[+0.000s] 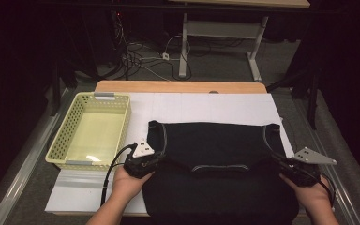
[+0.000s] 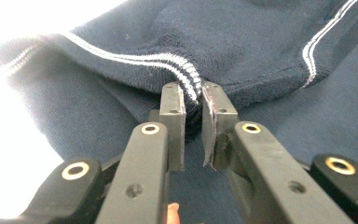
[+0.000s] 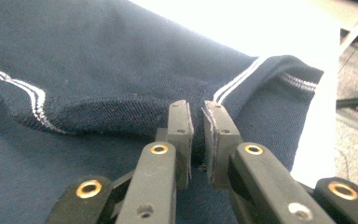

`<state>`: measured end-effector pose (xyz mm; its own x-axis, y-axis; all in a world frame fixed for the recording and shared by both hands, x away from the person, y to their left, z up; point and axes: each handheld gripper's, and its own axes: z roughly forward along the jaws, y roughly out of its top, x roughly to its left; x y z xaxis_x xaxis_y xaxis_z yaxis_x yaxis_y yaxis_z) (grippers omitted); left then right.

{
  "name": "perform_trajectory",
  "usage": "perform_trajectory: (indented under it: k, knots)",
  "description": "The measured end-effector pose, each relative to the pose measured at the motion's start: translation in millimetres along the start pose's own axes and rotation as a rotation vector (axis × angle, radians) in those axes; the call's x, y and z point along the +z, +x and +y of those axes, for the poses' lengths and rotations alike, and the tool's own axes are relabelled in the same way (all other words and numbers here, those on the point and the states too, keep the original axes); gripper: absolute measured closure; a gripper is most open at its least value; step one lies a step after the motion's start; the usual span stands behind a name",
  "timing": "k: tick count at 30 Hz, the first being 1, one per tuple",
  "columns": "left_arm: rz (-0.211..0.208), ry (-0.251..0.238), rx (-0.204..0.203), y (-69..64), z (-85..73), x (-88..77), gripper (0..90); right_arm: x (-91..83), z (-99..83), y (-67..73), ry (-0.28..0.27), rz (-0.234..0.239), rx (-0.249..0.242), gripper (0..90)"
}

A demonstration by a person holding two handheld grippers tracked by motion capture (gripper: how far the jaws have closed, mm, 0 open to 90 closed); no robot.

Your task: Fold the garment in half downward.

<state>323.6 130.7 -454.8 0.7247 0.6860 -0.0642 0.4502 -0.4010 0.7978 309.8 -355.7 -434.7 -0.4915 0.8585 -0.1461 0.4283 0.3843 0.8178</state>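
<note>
Both grippers are clamped on the shirt (image 1: 215,159): left gripper (image 2: 193,100) and right gripper (image 3: 196,119) each pinch its striped edge. Looks like they're holding it there to make a fold.

Left gripper (image 2: 193,100) jaws pinching navy garment (image 2: 261,46), white-striped hem (image 2: 135,59)

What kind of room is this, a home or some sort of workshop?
Probably a lab or recording workspace, not a home. A wooden table covered with white sheets stands in a dark room, loose cables run across the floor behind it, and a second desk frame stands farther back.
</note>
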Motion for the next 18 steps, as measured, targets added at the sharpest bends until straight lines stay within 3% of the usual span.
perform_trajectory:
  k: [4,10,14,18]
  knots:
    - [-0.021,-0.021,-0.010,-8.3,-6.4,-12.3,79.0,-17.2,-1.2,5.8,-0.028,-0.001,-0.007,83.2]
    - [-0.042,-0.029,0.016,-23.5,-19.9,-27.2,79.0,-39.3,-10.6,14.7,-0.042,0.008,-0.011,83.2]
    - [-0.058,-0.020,0.024,-32.5,-30.1,-32.0,78.9,-50.3,-20.4,23.4,-0.045,0.002,-0.029,83.2]
    - [-0.074,-0.027,0.023,-40.1,-37.2,-39.1,78.8,-61.7,-32.8,29.6,-0.057,0.012,-0.014,83.2]
